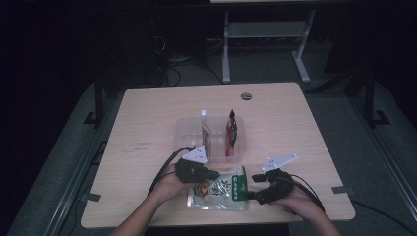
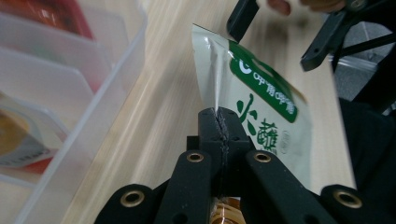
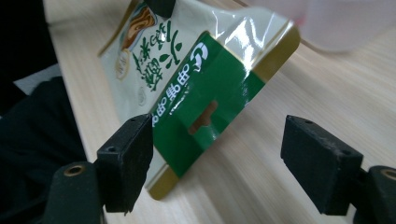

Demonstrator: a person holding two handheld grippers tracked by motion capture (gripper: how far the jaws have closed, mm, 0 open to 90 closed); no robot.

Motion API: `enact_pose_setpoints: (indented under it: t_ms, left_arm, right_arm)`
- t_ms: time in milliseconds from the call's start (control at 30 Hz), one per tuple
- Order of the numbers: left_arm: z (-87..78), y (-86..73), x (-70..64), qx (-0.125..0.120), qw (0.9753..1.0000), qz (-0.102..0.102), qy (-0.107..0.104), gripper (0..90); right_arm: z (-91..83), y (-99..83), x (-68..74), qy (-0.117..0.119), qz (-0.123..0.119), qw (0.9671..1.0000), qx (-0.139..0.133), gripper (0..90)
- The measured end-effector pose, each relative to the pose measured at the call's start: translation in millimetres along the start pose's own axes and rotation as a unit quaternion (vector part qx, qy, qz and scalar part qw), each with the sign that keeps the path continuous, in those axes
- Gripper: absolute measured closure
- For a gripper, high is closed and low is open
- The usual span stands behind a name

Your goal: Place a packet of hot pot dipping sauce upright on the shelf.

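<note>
**High view: pouch held at the desk's near edge**

- Desk [image 1: 147,128]: light wood, rectangular. Near edge runs just below the hands; bare wood is widest along the left and right sides and across the far strip.
- Pouch [image 1: 220,189]: green and white, lying close to the near edge, about midway along it. Its green header end points to the right gripper. In the left gripper view the pouch [image 2: 261,112] stands up on edge from the wood; in the right gripper view its green header [image 3: 205,105] with a hang slot tilts above the desk.
- Left gripper [image 1: 212,174]: at the pouch's left end. Jaws clenched on the pouch's edge, pads pressed together with the film pinched between them [image 2: 219,123].
- Right gripper [image 1: 254,186]: at the pouch's right end. Jaws released and wide apart, one pad touching or just beside the header's edge [image 3: 128,158], the other well clear over bare wood.
- Bin [image 1: 184,140]: clear plastic, divided, at the desk's middle, just beyond the pouch. It holds upright packets, one red [image 1: 231,130]. A narrow strip of wood separates its near wall from the pouch.
- Grommet [image 1: 246,96]: round, near the far edge.
</note>
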State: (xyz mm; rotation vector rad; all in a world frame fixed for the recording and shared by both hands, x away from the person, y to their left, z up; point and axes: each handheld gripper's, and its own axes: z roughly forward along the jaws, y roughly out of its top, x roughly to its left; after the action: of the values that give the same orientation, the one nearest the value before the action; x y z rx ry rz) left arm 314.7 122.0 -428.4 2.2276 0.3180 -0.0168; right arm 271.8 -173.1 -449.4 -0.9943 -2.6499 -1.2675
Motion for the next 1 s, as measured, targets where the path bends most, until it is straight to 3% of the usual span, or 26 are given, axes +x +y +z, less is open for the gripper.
enact_pose_setpoints:
  t_ms: [167, 267, 433, 500, 533, 667, 800, 867, 933, 1000]
  left_arm:
    - [-11.0, 2.7, -4.9, -0.018, 0.9998, 0.006, -0.01, 90.0]
    - [-15.3, 5.8, -9.1, -0.03, 0.9993, 0.014, -0.019, 90.0]
    - [-16.8, 7.2, -10.8, -0.038, 0.9989, 0.01, -0.026, 90.0]
    - [-16.8, 6.3, -10.4, -0.039, 0.9989, 0.005, -0.027, 90.0]
    - [-17.1, 5.2, -9.1, -0.038, 0.999, 0.004, -0.025, 90.0]
    - [-18.0, 5.0, -8.4, -0.044, 0.9987, 0.003, -0.025, 90.0]
    - [-18.9, 4.5, -6.9, -0.046, 0.9986, -0.001, -0.025, 90.0]
    - [-19.3, 4.3, -6.6, -0.046, 0.9987, -0.001, -0.024, 90.0]
    - [-21.6, 3.8, -5.9, -0.047, 0.9986, -0.002, -0.023, 90.0]
    - [-22.4, 3.5, -5.7, -0.048, 0.9986, -0.001, -0.022, 90.0]
  right_arm:
    - [-0.2, 4.9, 2.7, 0.028, 0.001, 0.9995, -0.015, 21.8]
    - [2.5, 10.6, 3.8, 0.057, 0.007, 0.9981, -0.022, 24.3]
    - [6.5, 11.0, 3.4, 0.092, 0.007, 0.9955, -0.021, 49.1]
    - [6.1, 10.9, 3.1, 0.099, 0.005, 0.9948, -0.022, 52.5]
    - [4.1, 10.8, 3.0, 0.105, 0.006, 0.9941, -0.027, 61.9]
    - [-0.3, 11.1, 3.5, 0.114, 0.005, 0.9928, -0.038, 76.1]
    - [-2.3, 12.4, 6.9, 0.126, -0.01, 0.9909, -0.048, 84.7]
    - [-2.5, 12.9, 8.6, 0.125, -0.017, 0.9908, -0.05, 85.2]
    - [-3.0, 14.6, 14.7, 0.119, -0.04, 0.9906, -0.055, 86.3]
    - [-3.0, 15.2, 16.4, 0.119, -0.042, 0.9904, -0.057, 86.7]
